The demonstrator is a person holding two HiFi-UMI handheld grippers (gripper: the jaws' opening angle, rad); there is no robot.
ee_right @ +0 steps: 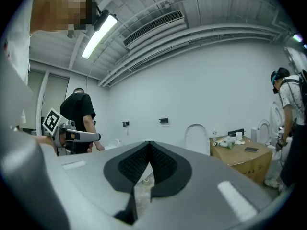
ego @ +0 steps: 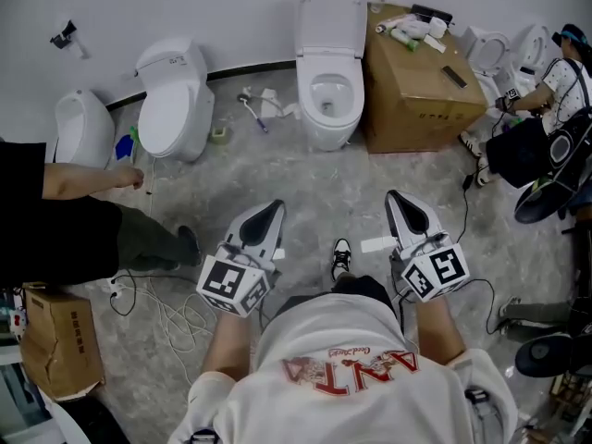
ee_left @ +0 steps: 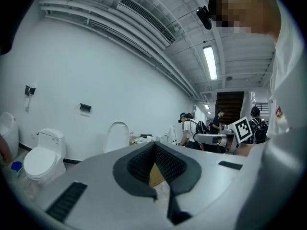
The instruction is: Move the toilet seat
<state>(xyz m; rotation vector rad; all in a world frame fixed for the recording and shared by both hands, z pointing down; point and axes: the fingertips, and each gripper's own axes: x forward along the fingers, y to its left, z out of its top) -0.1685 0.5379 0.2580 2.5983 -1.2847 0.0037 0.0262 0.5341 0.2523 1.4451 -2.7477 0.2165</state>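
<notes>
A white toilet (ego: 330, 95) stands against the far wall with its seat and lid (ego: 333, 9) raised upright, the bowl open. The same raised lid (ee_left: 116, 136) shows in the left gripper view, and the raised lid (ee_right: 196, 137) also appears in the right gripper view. My left gripper (ego: 275, 205) and right gripper (ego: 394, 196) are held side by side in front of my chest, well short of the toilet and pointing toward it. Both have their jaws together with nothing between them, as the left gripper (ee_left: 154, 145) and the right gripper (ee_right: 149, 144) show close up.
A second toilet (ego: 174, 102) with its lid down stands at the left, beside a urinal (ego: 81, 126). A cardboard box (ego: 416, 86) with small items sits right of the middle toilet. A person in black (ego: 55, 225) is at left, another person (ego: 560, 86) at right. Cables (ego: 166, 313) lie on the floor.
</notes>
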